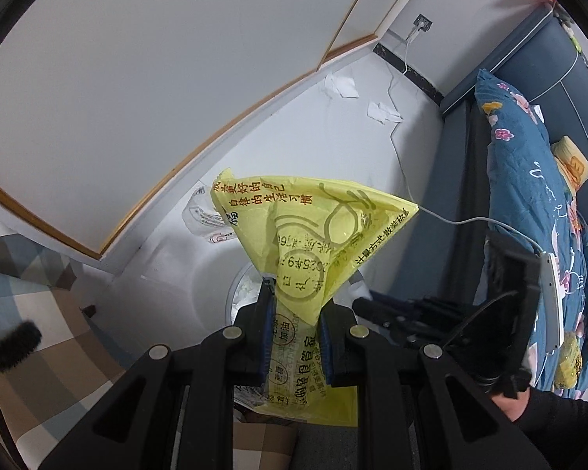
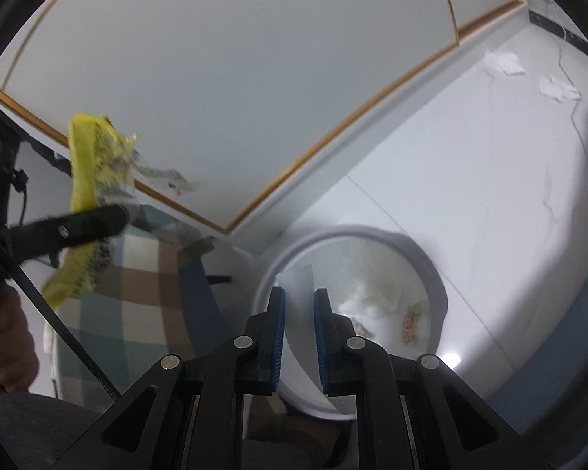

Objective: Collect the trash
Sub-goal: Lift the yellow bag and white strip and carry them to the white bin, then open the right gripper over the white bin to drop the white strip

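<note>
My left tool (image 1: 294, 313) pinches the yellow wrapper (image 1: 313, 231) above the white bin (image 2: 352, 305). My right tool (image 2: 297, 309) sits narrow on a translucent strip (image 2: 298, 278) over the bin's rim. Tissues (image 1: 341, 86) lie on the floor beyond the bin.

L black two-finger gripper (image 1: 294, 325): pitched steeply down, blue-padded fingers (image 1: 264, 333) nearly together, clamped on a crumpled yellow printed plastic wrapper (image 1: 313, 243). Seen side-on in R wrist view, wrapper sticking out above and below it.

R black two-finger gripper (image 2: 298, 325): angled down, blue-padded fingers (image 2: 277, 333) narrowly parted, a translucent white film strip (image 2: 296, 293) between them; contact w/ pads unclear. Bare hand (image 1: 509, 403) w/ dark sleeve on its handle.
</note>
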Tool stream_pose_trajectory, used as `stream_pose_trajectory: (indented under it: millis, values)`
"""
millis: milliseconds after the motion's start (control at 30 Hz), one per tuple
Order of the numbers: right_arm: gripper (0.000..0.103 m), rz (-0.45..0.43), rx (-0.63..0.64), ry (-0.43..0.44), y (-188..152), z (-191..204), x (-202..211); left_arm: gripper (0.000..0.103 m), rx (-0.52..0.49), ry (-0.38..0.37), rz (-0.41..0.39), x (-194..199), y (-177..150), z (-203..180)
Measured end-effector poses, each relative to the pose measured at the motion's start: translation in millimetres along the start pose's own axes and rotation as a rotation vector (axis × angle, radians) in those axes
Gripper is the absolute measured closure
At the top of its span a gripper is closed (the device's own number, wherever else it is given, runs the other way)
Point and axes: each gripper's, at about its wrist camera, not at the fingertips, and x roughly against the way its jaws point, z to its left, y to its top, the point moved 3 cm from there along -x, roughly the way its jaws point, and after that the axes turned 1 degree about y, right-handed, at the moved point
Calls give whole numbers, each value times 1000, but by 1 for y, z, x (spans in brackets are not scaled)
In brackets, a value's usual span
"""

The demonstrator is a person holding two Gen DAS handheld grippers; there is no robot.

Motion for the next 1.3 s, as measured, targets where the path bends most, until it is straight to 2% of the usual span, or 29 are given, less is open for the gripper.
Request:
stream_pose_trajectory:
  millis: [333,733,967,1100,1267,1300]
  values:
    - [81,82,-20,-6,-18,-9,-32,88,10,-16,29,-17,4,2]
    - [81,216,-44,-16,-44,-13,-54,88,-47,-31,106,-31,2,-6]
    - [81,143,-55,-46,-37,-17,-31,87,-74,-59,166,-37,-3,-12]
    - [81,90,-64,-75,-30,-19,-17,83,-107,-81,219,-42,-5,-20]
    - [77,34,-93,-101,-25,-22,-3,81,-146,-49,275,-55,-8,-23]
    - [77,28,-95,-106,-25,-22,-2,77,-149,-51,284,-57,-8,-23]
